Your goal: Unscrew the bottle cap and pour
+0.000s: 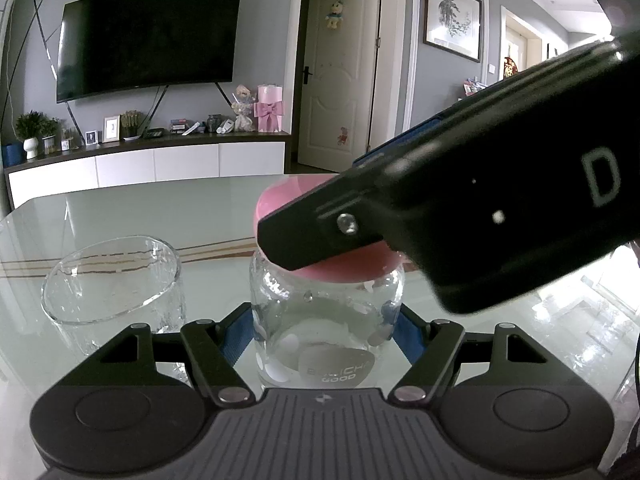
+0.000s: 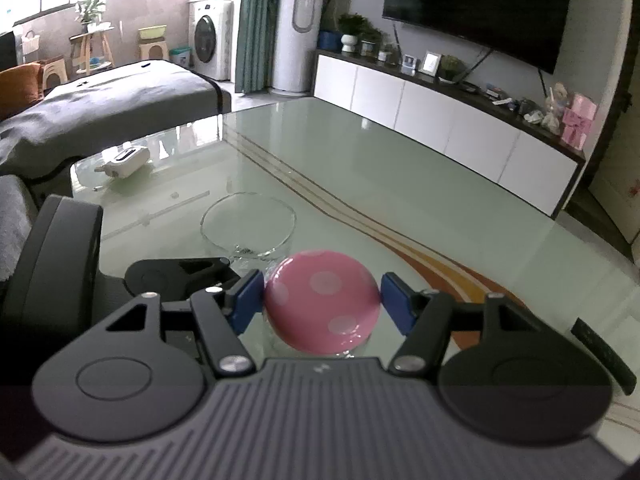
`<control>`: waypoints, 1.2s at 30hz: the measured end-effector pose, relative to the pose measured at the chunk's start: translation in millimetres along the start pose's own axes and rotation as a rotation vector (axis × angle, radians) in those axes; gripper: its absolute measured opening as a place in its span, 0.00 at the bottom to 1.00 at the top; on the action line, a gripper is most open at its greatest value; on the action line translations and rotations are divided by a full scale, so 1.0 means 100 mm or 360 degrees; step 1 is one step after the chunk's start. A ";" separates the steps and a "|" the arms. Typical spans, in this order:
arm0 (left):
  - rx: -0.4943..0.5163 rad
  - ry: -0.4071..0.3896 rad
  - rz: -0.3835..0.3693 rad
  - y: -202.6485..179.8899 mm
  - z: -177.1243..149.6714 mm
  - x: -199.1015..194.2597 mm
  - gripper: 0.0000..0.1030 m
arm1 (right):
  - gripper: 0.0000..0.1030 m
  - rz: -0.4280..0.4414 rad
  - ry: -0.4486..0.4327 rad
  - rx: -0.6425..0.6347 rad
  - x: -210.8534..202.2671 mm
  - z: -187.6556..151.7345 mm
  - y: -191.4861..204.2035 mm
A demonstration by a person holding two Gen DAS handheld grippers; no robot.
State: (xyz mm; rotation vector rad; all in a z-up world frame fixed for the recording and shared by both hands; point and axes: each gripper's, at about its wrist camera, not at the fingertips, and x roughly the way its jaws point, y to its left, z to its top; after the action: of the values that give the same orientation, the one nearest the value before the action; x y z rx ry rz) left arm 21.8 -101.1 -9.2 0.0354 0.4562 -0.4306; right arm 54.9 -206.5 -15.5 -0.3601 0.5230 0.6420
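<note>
Glossy green glass desk (image 2: 400, 168) sitting in a living room, TV (image 1: 148, 36) on wall. Bottle (image 1: 326, 320) standing beside empty glass (image 1: 112, 284). Left tool (image 1: 326, 332) clenching bottle; right tool (image 2: 322, 304) gripping pink cap (image 2: 322, 304)

word "good" on the bottle (image 1: 326, 320) label, white letter "d" on the right gripper (image 1: 280, 248) body

The right gripper (image 1: 460, 216) hides much of the pink cap (image 1: 344, 268). The bottle (image 1: 326, 320) label's lettering is partly unreadable.
</note>
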 end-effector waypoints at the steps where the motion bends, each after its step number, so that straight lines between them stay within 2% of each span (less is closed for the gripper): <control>1: -0.0001 0.0000 0.0000 0.00 0.00 0.00 0.74 | 0.63 0.0022 -0.0006 -0.0019 -0.01 -0.01 -0.02; 11: -0.0004 0.0003 -0.0003 0.05 0.02 0.04 0.74 | 0.63 0.0260 -0.0052 -0.0161 -0.02 -0.03 -0.21; 22: -0.0002 0.0005 -0.0006 0.11 0.03 0.06 0.74 | 0.64 0.0426 -0.0088 -0.0242 -0.06 -0.04 -0.34; 23: -0.0001 0.0005 -0.0007 0.12 0.03 0.06 0.74 | 0.66 0.0429 -0.0085 -0.0244 -0.06 -0.04 -0.34; 26: -0.0001 0.0005 -0.0009 0.14 0.04 0.05 0.74 | 0.83 0.0374 -0.0118 -0.0202 -0.09 -0.05 -0.34; 29: -0.0001 0.0005 -0.0011 0.15 0.05 0.06 0.75 | 0.83 0.0302 -0.0139 -0.0129 -0.13 -0.06 -0.31; 31: -0.0002 0.0005 -0.0011 0.16 0.06 0.07 0.75 | 0.83 0.0184 -0.0117 -0.0081 -0.13 -0.08 -0.23; 34: -0.0002 0.0005 -0.0011 0.17 0.06 0.08 0.75 | 0.81 0.0089 -0.0118 0.0026 -0.15 -0.12 -0.12; 36: -0.0001 0.0004 -0.0010 0.17 0.06 0.08 0.75 | 0.80 0.0063 -0.0126 0.0067 -0.16 -0.14 -0.08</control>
State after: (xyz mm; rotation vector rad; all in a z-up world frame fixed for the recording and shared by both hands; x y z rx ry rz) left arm 37.8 -89.5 -8.6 0.0340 0.4591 -0.4365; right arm 44.2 -226.3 -16.8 -0.2838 0.4683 0.6801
